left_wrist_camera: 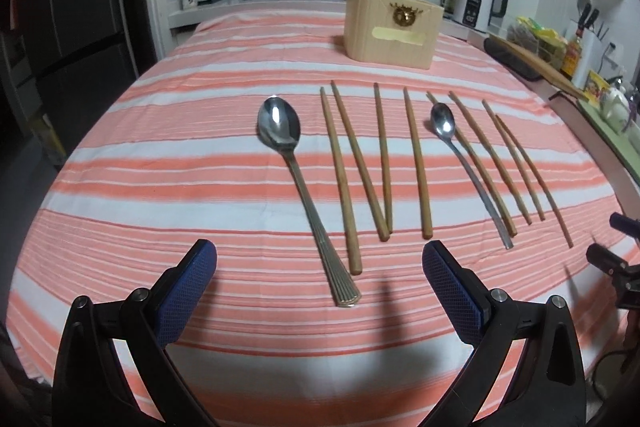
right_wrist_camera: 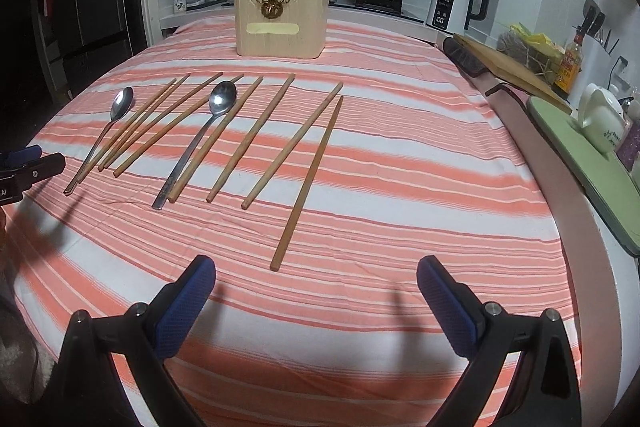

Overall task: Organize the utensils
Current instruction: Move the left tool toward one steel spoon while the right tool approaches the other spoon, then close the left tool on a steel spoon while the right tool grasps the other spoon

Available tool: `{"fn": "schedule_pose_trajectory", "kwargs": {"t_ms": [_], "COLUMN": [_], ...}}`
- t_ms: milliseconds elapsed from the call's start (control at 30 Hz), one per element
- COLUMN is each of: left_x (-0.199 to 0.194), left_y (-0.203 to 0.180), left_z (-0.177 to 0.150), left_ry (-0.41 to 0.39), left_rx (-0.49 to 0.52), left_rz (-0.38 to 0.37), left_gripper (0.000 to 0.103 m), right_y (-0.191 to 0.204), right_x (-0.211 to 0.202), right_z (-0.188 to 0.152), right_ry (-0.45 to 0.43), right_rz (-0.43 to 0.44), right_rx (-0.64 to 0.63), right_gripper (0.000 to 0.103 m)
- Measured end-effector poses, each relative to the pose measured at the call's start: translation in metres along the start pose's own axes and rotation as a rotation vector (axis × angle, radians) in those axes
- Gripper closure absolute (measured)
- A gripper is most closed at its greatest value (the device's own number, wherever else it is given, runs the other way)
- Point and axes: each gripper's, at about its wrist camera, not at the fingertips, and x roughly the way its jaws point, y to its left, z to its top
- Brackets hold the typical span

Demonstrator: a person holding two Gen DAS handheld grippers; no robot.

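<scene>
Two spoons and a spread of wooden chopsticks lie loose on the striped tabletop [left_wrist_camera: 160, 147], none yet gathered. A wooden holder box [left_wrist_camera: 394, 27] stands upright at the far side, well apart from the utensils.

Left tongs [left_wrist_camera: 320, 267]: spread wide, holding nothing, hovering over the near edge. The large spoon [left_wrist_camera: 304, 195] lies directly ahead, bowl away, handle end toward the tongs and falling between the two fingers' lines. Its long axis runs roughly fore-and-aft, leaning slightly right toward the near end. A chopstick [left_wrist_camera: 340, 183] lies just beside it on the right, so the clearance there is tight.

Right tongs [right_wrist_camera: 316, 275]: also spread wide and empty. The nearest item is the rightmost chopstick [right_wrist_camera: 308, 183], whose near end sits just ahead, between the fingers' lines; its long axis runs away and slightly right. The small spoon [right_wrist_camera: 196, 143] lies further left, closely flanked by another chopstick along its handle.

Judgement: sorting has not visibly begun. Each hand is nearest its own end of the row: left to the large spoon, right to the outer chopstick. Either piece lies along the approach line, so the tongs would likely need to close across the shaft from the sides. The thin, flat-lying shafts may be hard to lift off the cloth, and the neighbour beside the large spoon risks being nudged.
</scene>
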Motion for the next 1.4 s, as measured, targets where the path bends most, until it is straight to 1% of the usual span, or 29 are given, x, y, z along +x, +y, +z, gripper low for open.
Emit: {"fn": "schedule_pose_trajectory", "kwargs": {"t_ms": [167,267,367,433,533,567,600,633,700,767,900,933,1000,1067,1133,1200,1267,1300,1400], "left_x": [0.016,0.023,0.025,0.030,0.036,0.037,0.038,0.039,0.042,0.047,0.064,0.069,0.078,0.086,0.094,0.096,0.099,0.100,0.100], "left_y": [0.018,0.023,0.022,0.022,0.031,0.033,0.036,0.037,0.037,0.037,0.040,0.040,0.043,0.046,0.049,0.048,0.046,0.047,0.054], "left_z": [0.014,0.022,0.025,0.028,0.035,0.038,0.040,0.043,0.048,0.051,0.053,0.052,0.052,0.052,0.052,0.055,0.058,0.059,0.060], "left_ry": [0.052,0.073,0.071,0.078,0.086,0.086,0.085,0.083,0.078,0.079,0.103,0.110,0.125,0.140,0.157,0.152,0.159,0.162,0.172], "left_rx": [-0.053,-0.076,-0.065,-0.051,-0.066,-0.072,-0.075,-0.074,-0.069,-0.064,-0.072,-0.070,-0.065,-0.066,-0.070,-0.058,-0.044,-0.039,-0.033], "left_rz": [0.051,0.053,0.058,0.073,0.070,0.066,0.063,0.060,0.060,0.058,0.063,0.070,0.085,0.098,0.107,0.118,0.126,0.128,0.127], "left_gripper": [0.001,0.001,0.001,0.001,0.001,0.001,0.001,0.001,0.001,0.001,0.001,0.001,0.001,0.001,0.001,0.000,0.000,0.000,0.000], "right_y": [0.015,0.034,0.051,0.060,0.071,0.073,0.075,0.076,0.079,0.083,0.090,0.091,0.093,0.096,0.100,0.106,0.107,0.106,0.104], "right_x": [0.000,0.002,0.009,0.017,0.040,0.049,0.058,0.066,0.081,0.093,0.115,0.119,0.123,0.125,0.126,0.128,0.130,0.132,0.137], "right_z": [0.021,0.042,0.059,0.067,0.080,0.085,0.088,0.092,0.098,0.102,0.108,0.108,0.111,0.113,0.114,0.117,0.120,0.122,0.127], "right_ry": [-0.033,-0.064,-0.084,-0.088,-0.047,-0.033,-0.017,-0.002,0.018,0.028,0.078,0.090,0.102,0.106,0.102,0.097,0.095,0.093,0.087], "right_rz": [0.044,0.131,0.203,0.250,0.328,0.352,0.366,0.384,0.414,0.398,0.416,0.402,0.357,0.296,0.229,0.172,0.155,0.154,0.150], "right_rx": [-0.015,-0.013,-0.003,-0.003,0.018,0.033,0.042,0.056,0.078,0.080,0.082,0.080,0.065,0.037,-0.006,-0.044,-0.050,-0.045,-0.039], "right_gripper": [0.001,0.001,0.002,0.010,0.024,0.032,0.039,0.041,0.047,0.049,0.052,0.052,0.062,0.064,0.064,0.064,0.064,0.062,0.062]}}
